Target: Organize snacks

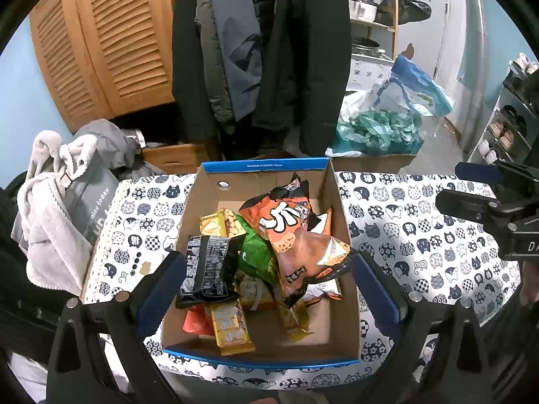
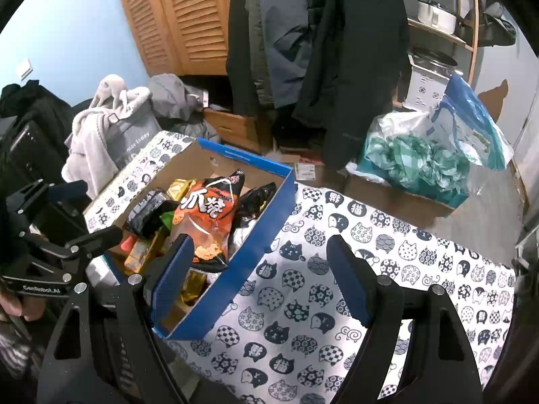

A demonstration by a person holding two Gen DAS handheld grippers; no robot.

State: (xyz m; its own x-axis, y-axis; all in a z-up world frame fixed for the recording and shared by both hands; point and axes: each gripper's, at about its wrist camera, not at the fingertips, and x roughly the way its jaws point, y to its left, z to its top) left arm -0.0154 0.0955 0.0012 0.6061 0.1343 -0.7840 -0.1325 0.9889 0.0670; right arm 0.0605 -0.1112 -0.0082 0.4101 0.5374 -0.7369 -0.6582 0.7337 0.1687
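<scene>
Cardboard box [image 1: 340,232] w/ blue outer walls sits on the tabletop [image 1: 421,235], which has a white cloth printed w/ cat faces. Snacks are piled loose inside the box. On top: orange chip bag [image 1: 279,222] w/ big white characters, leaning toward the far wall. Black packet [image 1: 205,269] w/ white print lies at the near-left of the pile, a green bag [image 1: 256,256] between it & the orange one. A pinkish-orange pouch [image 1: 303,262] lies below the orange bag, toward the right wall. Gold wrapped bars [image 1: 230,330] lie on the box floor near the front edge; another gold pack [image 1: 215,224] sits further back on the left.

Left gripper [image 1: 269,282] hangs over the box, fingers spread wide, 1 on each side of the pile, nothing between them; the left finger's pad is just beside the black packet, can't tell if touching.

Right gripper [image 2: 259,279] is off to the box's right, over bare cloth beside the blue wall, fingers spread apart & holding nothing. Its left finger overlaps the box's near corner in right wrist view.

Behind the tabletop: dark coats [image 1: 303,50] hanging, a louvered wooden cabinet [image 1: 111,33], grey clothing [image 1: 54,181] heaped at left, teal plastic bags [image 1: 380,128] at right.
</scene>
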